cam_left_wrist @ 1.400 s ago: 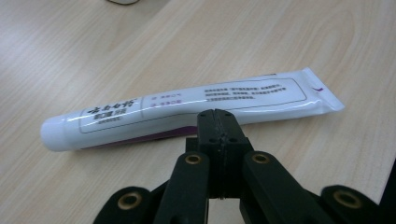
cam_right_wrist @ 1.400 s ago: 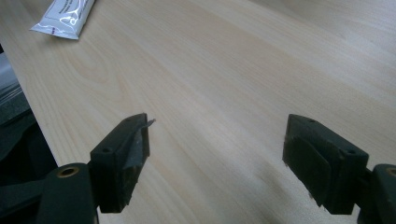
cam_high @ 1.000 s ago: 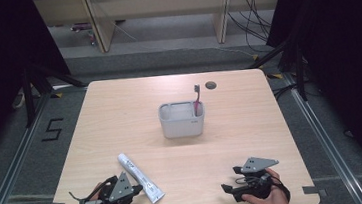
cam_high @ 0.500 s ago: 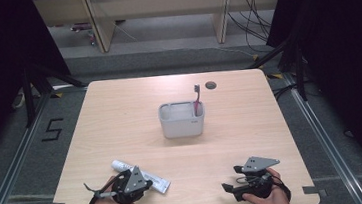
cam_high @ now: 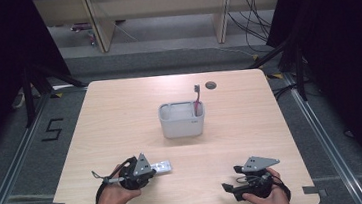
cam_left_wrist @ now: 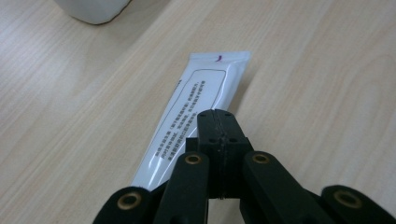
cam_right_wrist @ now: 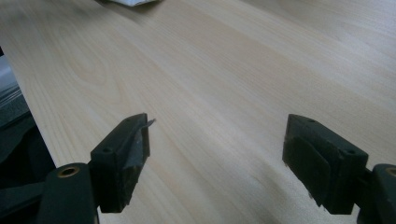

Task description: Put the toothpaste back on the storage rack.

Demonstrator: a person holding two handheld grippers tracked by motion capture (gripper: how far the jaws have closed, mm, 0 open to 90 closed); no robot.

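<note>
a: item one, largest first?
b: wooden table [cam_high: 120,118], pale top with rounded corners, a small dark round hole [cam_high: 211,85] near its 12 o'clock edge.

a: item two?
b: grey holder [cam_high: 181,119], open-topped with compartments, standing just above table centre. a red toothbrush [cam_high: 198,99] stands upright in its right-hand compartment, head up.

a: item three, the grippers?
b: right gripper [cam_high: 231,186], held by a hand at about 5 o'clock on the table. in the right gripper view its jaws stand wide apart with bare wood between them. left gripper [cam_high: 151,171], held by a hand at about 7 o'clock, pointing toward 3 o'clock. in the left gripper view its jaws are pressed together, tip to tip, with nothing clamped between them.

a: item four, the thing in hand?
b: white toothpaste tube [cam_left_wrist: 196,112], lying flat on the table at about 7 o'clock, well apart from the holder. its crimped flat end points away from the left gripper, toward 3 o'clock in the high view. the closed jaw tips sit over the tube's printed face; whether they press on it i cannot tell.
</note>
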